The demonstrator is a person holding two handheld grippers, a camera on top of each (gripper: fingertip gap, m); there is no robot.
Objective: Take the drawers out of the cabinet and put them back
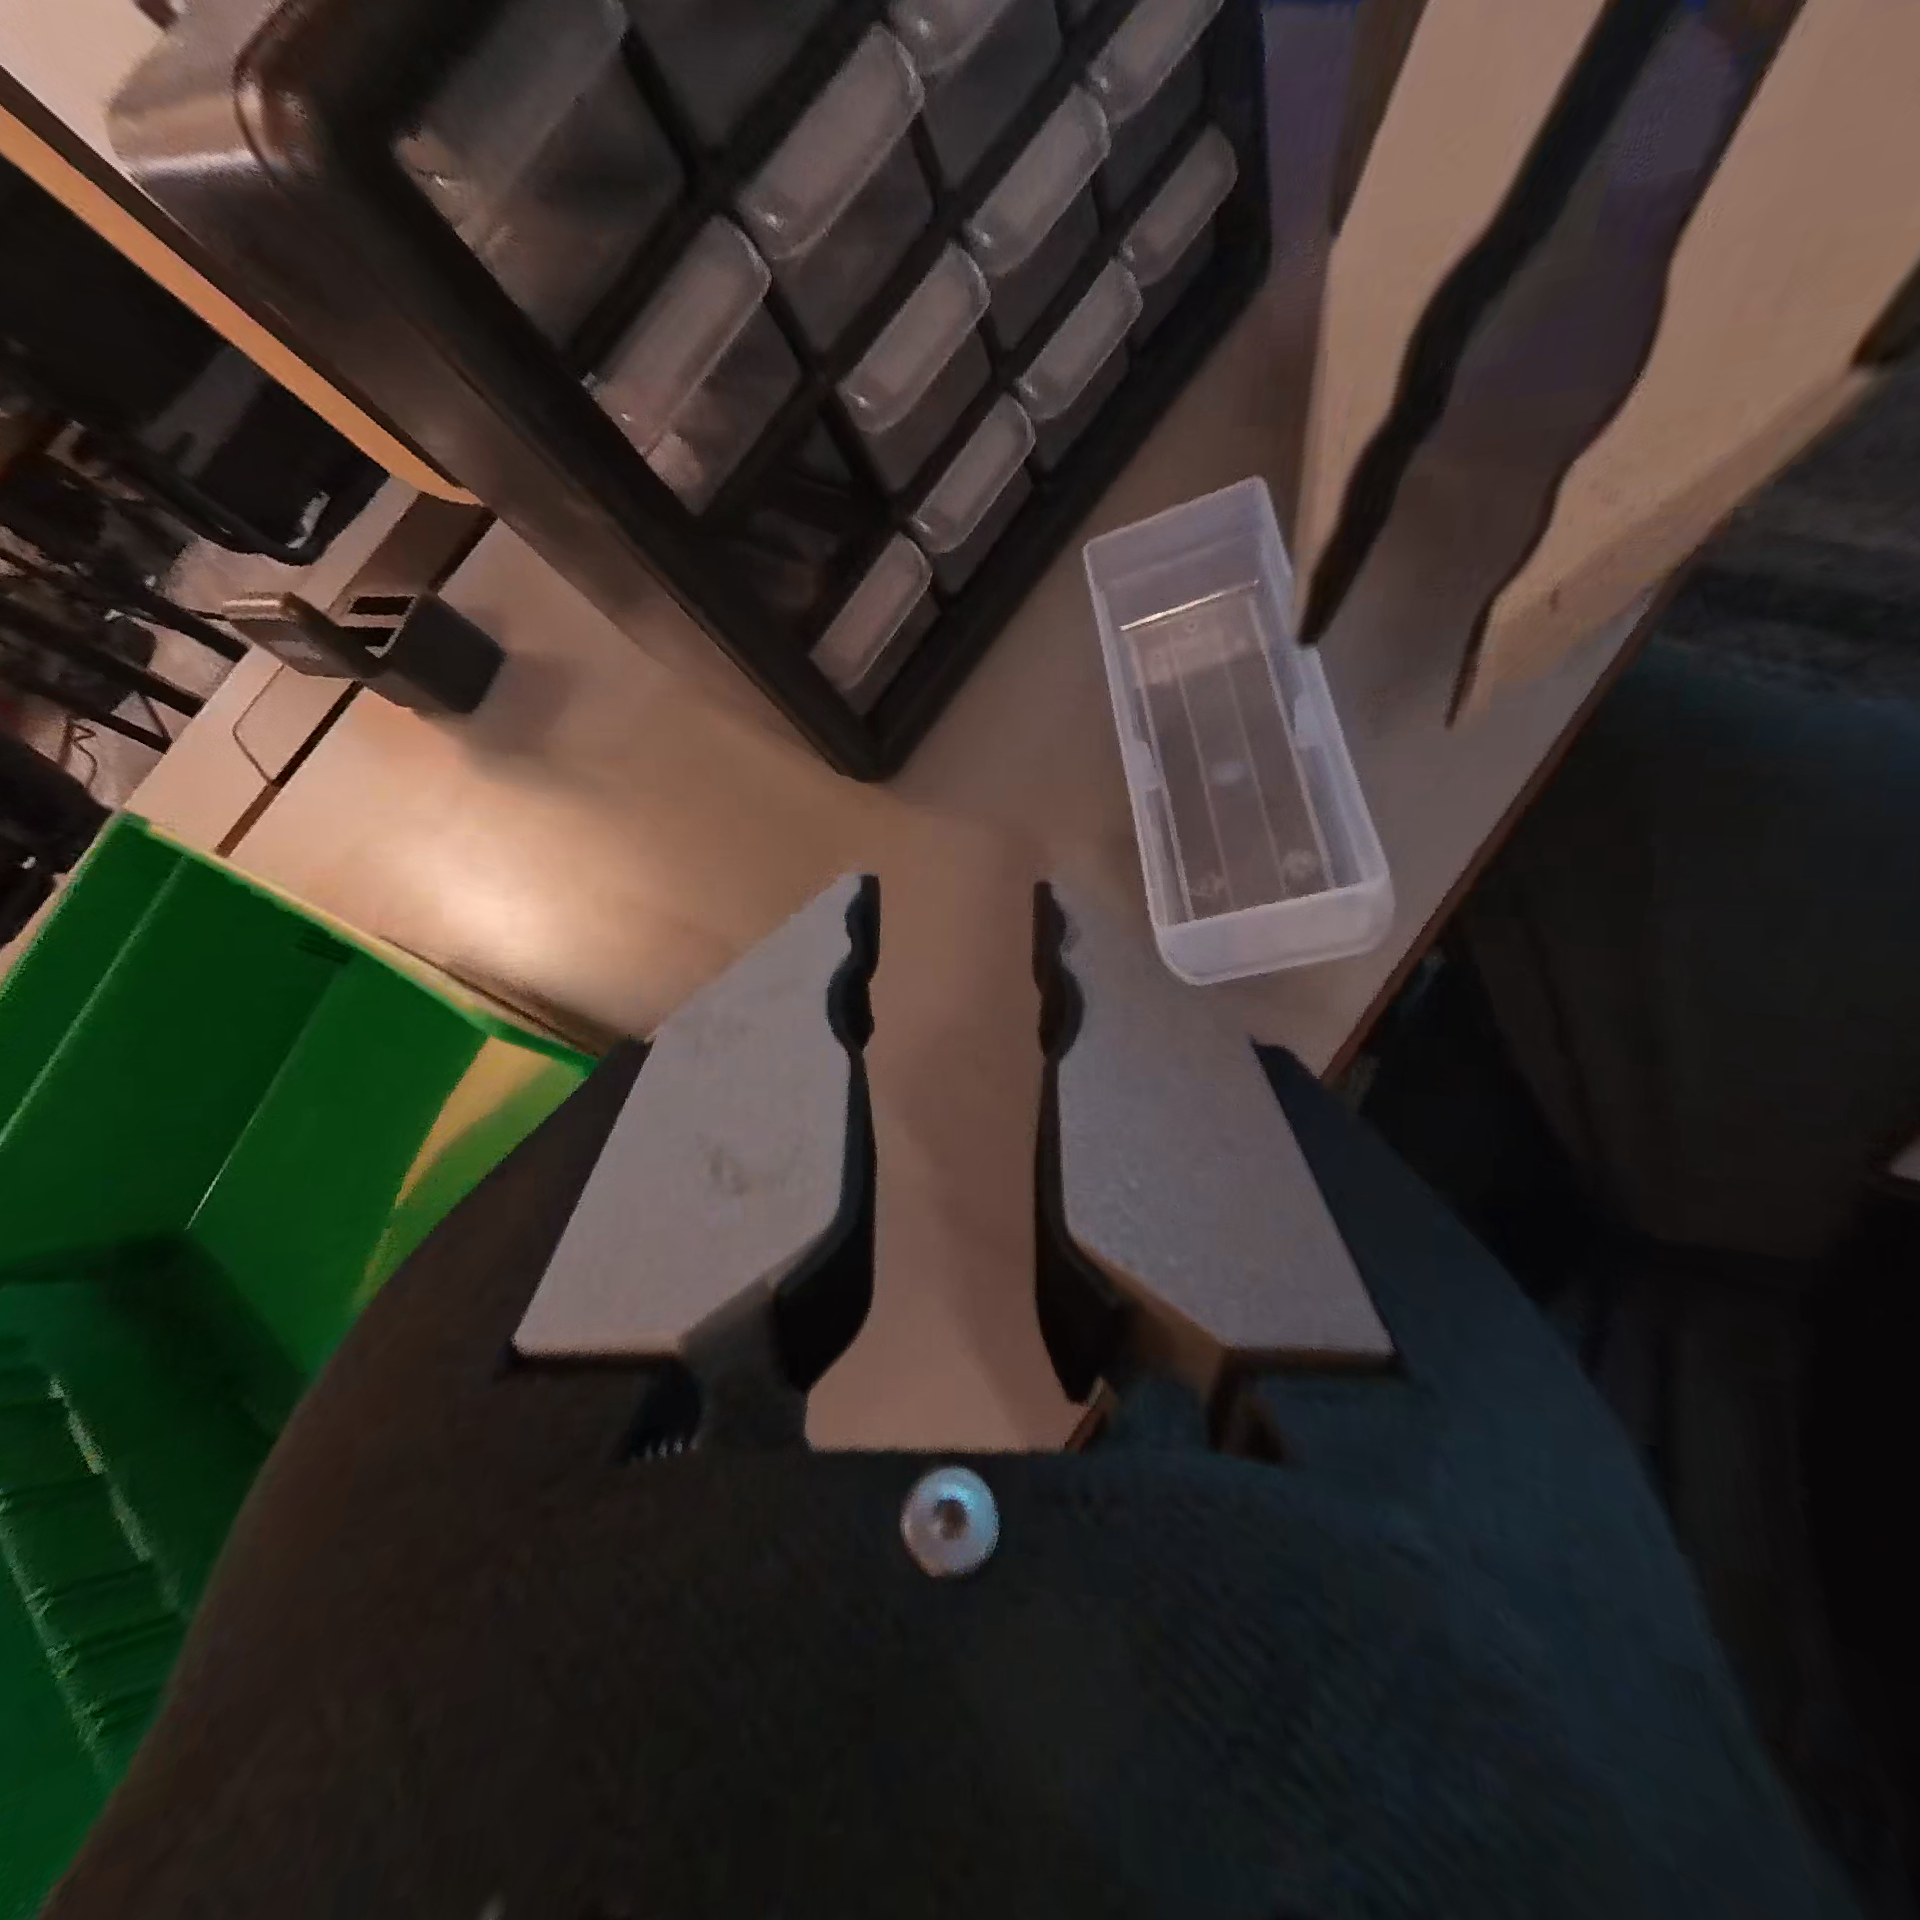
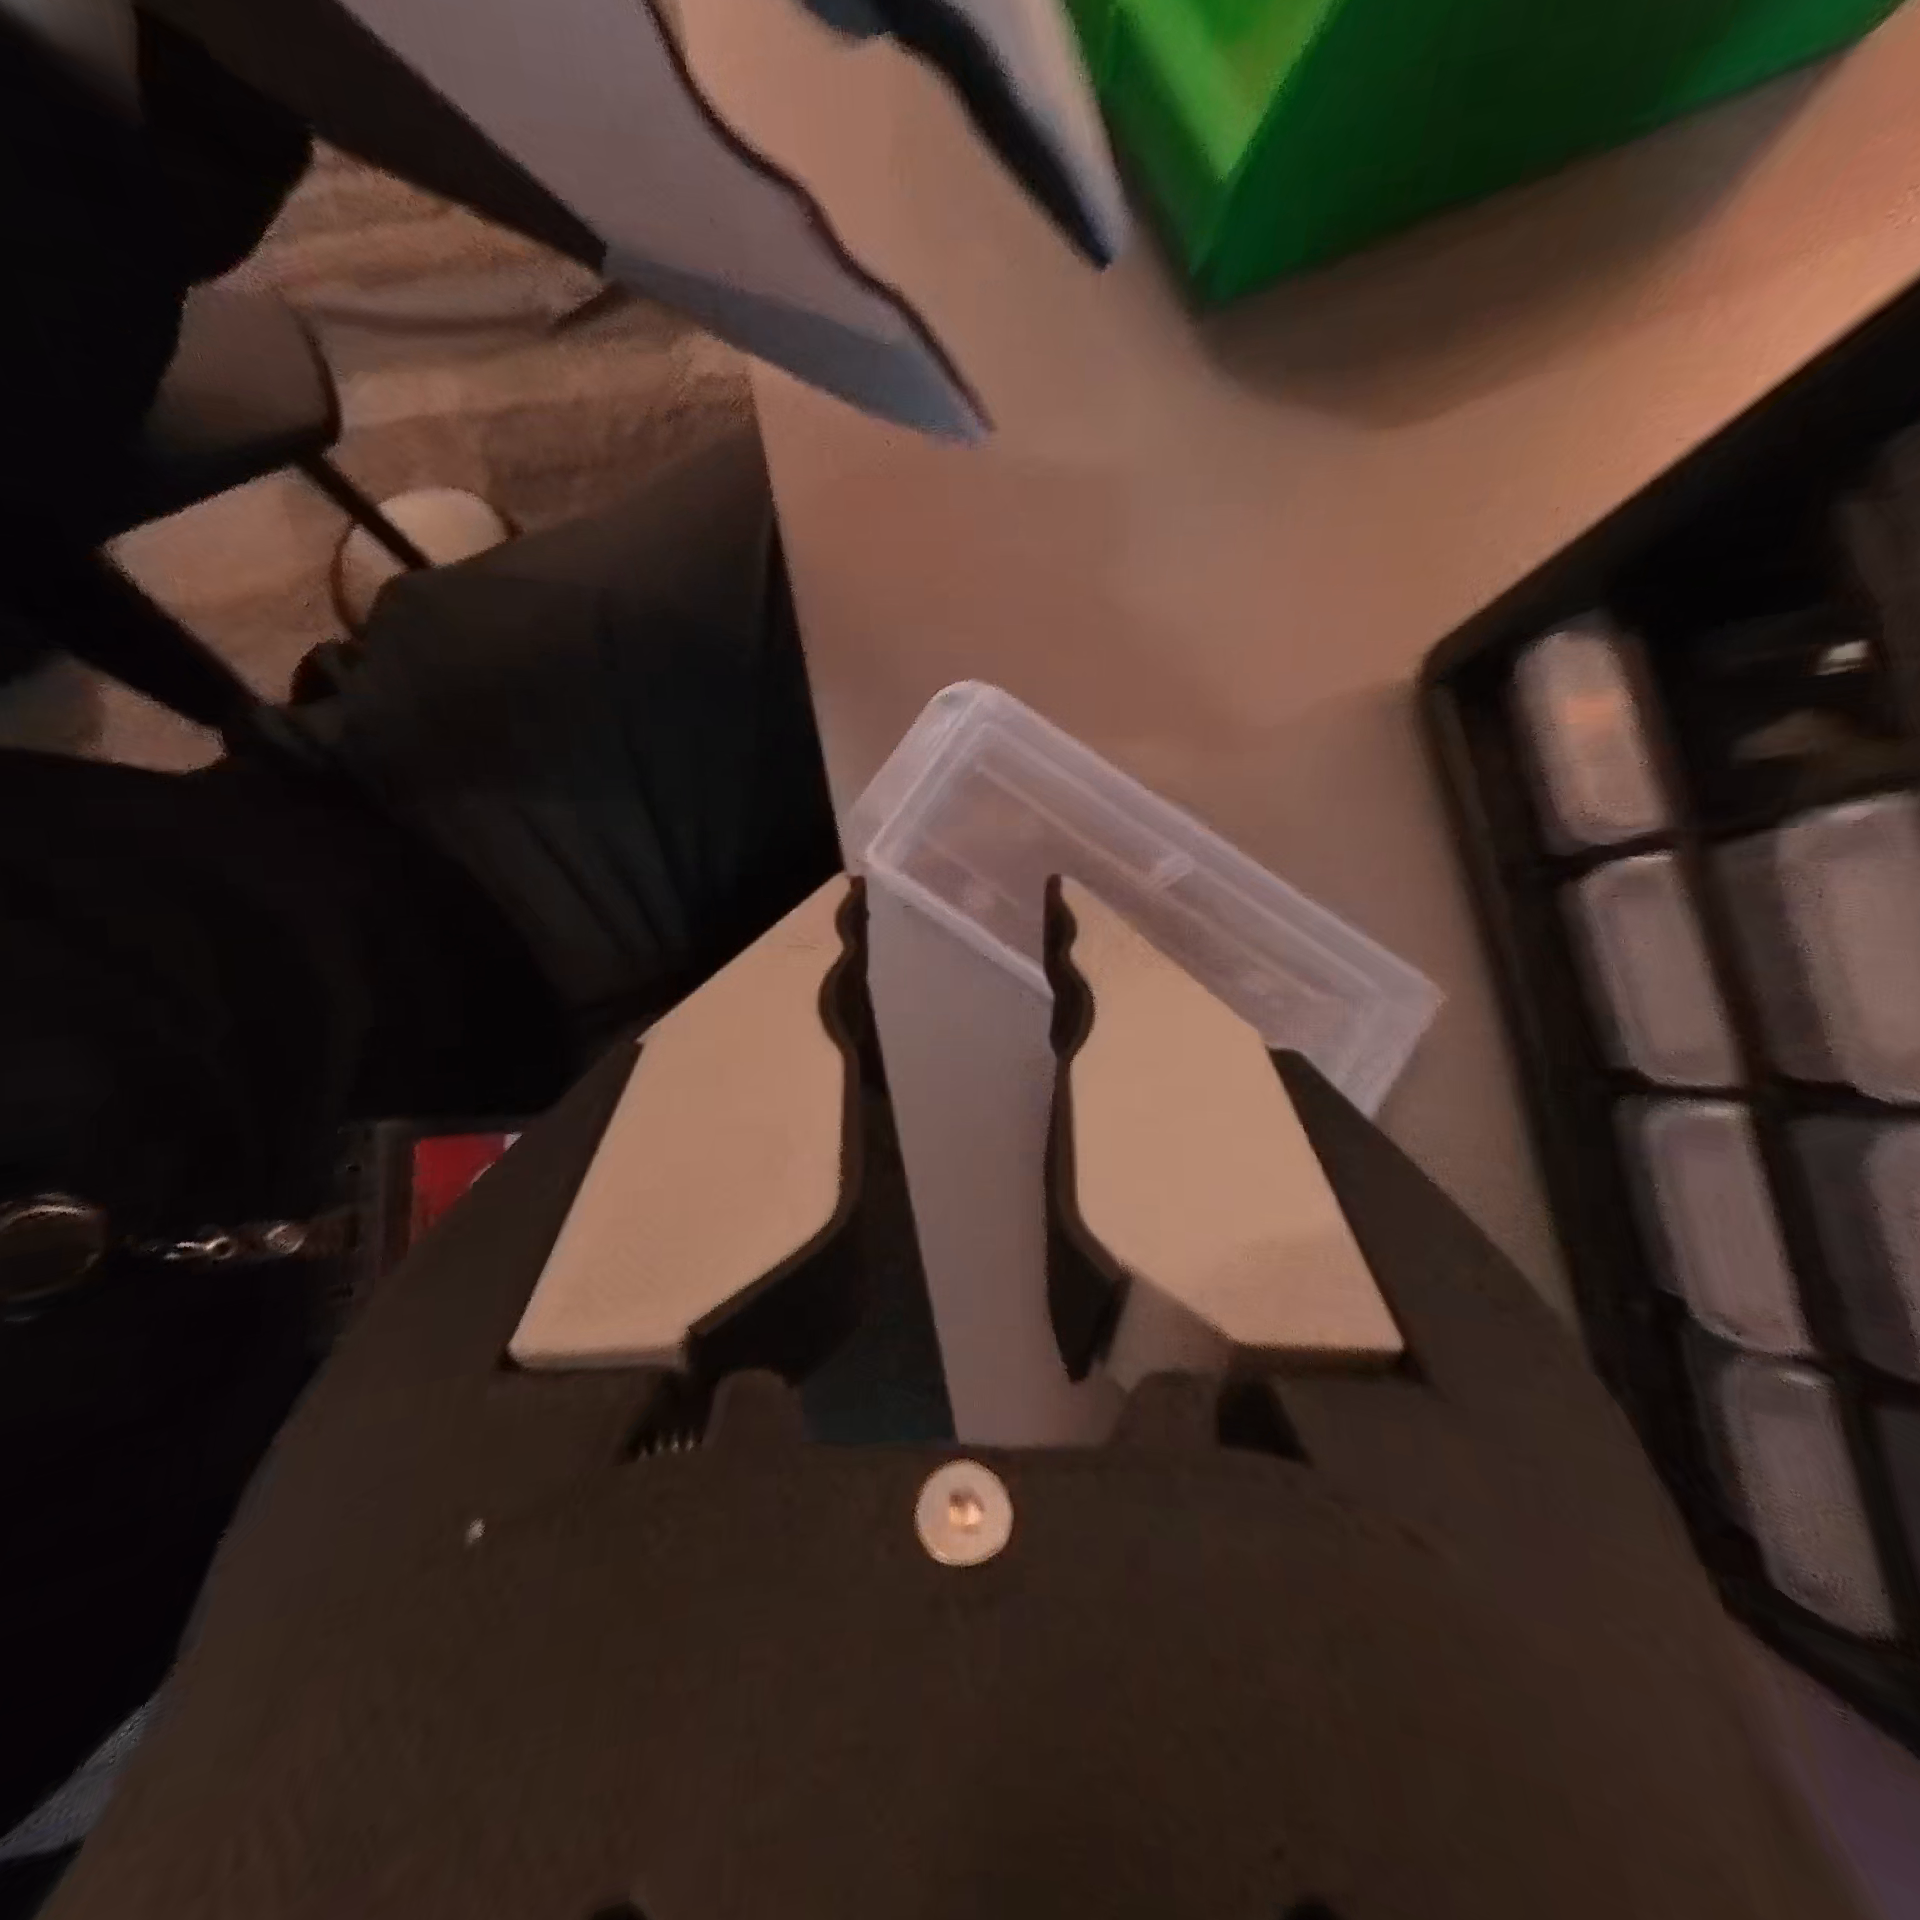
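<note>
**One drawer out on the table, both grippers empty**

Nearest the left wrist camera, the left gripper point(image 1: 954, 894) hangs over bare tan table point(image 1: 582, 831) with its two fingers spread apart and nothing between them. Ahead and to the right of its tips lies one clear plastic drawer point(image 1: 1236, 738), open side up, resting flat on the table near the table edge and just beside the lower corner of the black cabinet point(image 1: 644, 582). This view shows the cabinet front as a grid of clear drawers; at least a dozen are seated, though blur prevents an exact count, and one dark slot point(image 1: 800, 488) near the bottom looks vacant. A green bin point(image 1: 208, 1039) sits at the left, and the other gripper's fingers show at the upper right.

Only the right wrist view shows the right gripper point(image 2: 956, 888) closely: its fingers are also parted and hold nothing, hovering just above the near part of the same drawer point(image 2: 1122, 831). Here the cabinet point(image 2: 1475, 935) stands at the right, the green bin point(image 2: 1455, 135) at the top, and the left gripper at the upper left. Whether the right fingertips touch the drawer cannot be told.
</note>
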